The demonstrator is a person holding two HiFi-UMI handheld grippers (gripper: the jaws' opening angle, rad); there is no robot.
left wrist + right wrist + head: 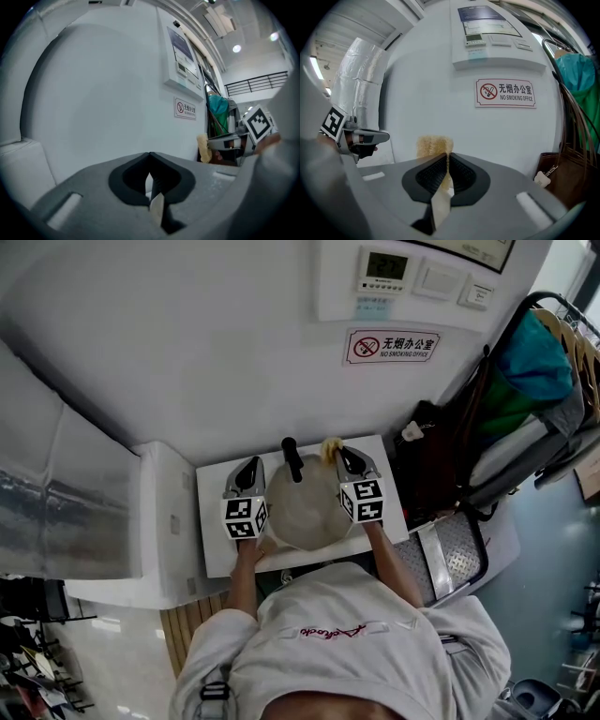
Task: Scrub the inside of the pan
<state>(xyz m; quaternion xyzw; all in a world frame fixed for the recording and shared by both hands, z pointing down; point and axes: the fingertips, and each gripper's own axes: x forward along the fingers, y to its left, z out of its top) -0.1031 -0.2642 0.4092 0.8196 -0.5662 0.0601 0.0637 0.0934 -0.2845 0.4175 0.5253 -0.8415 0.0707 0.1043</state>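
In the head view a round pan [305, 510] with a pale inside sits on a small white table [214, 549]; its black handle [292, 458] points toward the wall. My left gripper [251, 466] is by the pan's left rim, shut, with nothing between its jaws [150, 158]. My right gripper [343, 455] is over the pan's far right rim, shut on a yellow sponge [330, 448]. In the right gripper view the sponge [434, 146] sticks up past the closed tips. Both gripper views face the wall, so the pan is hidden in them.
A white wall with a no-smoking sign [392, 347] and a thermostat [385, 269] stands right behind the table. A white cabinet [164, 521] adjoins the table's left. A dark bag [431, 456] and a clothes rack [539, 381] crowd the right.
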